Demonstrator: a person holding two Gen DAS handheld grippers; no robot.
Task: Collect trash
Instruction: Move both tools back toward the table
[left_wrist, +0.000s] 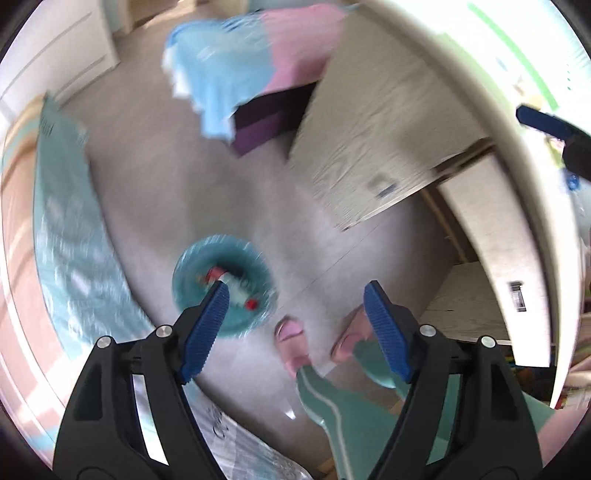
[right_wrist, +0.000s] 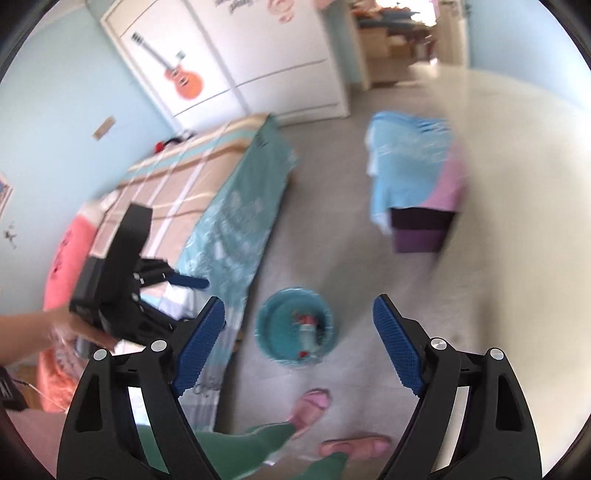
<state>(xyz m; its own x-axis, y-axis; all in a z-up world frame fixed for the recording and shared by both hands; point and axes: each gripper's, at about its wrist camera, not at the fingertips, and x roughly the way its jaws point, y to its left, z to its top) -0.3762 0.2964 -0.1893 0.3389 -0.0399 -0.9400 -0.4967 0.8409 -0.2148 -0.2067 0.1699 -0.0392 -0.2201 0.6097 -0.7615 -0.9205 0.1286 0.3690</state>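
Note:
A teal round trash bin (left_wrist: 236, 314) stands on the grey carpet below me, with a red-and-white piece of trash (left_wrist: 236, 290) inside. It also shows in the right wrist view (right_wrist: 284, 325), trash (right_wrist: 306, 328) in it. My left gripper (left_wrist: 297, 328) is open and empty, high above the floor, its left fingertip over the bin's rim. My right gripper (right_wrist: 299, 343) is open and empty, also high above the bin. The left gripper (right_wrist: 192, 282) shows in the right wrist view, held by a hand at the left, over the bed edge.
A bed (right_wrist: 207, 206) with a teal cover runs along the left. A purple box (right_wrist: 421, 230) draped with blue and pink cloth stands further back. A pale wooden desk (left_wrist: 376, 125) is at the right. The person's feet in pink slippers (right_wrist: 314, 406) are below. A white wardrobe (right_wrist: 258, 55) stands at the far wall.

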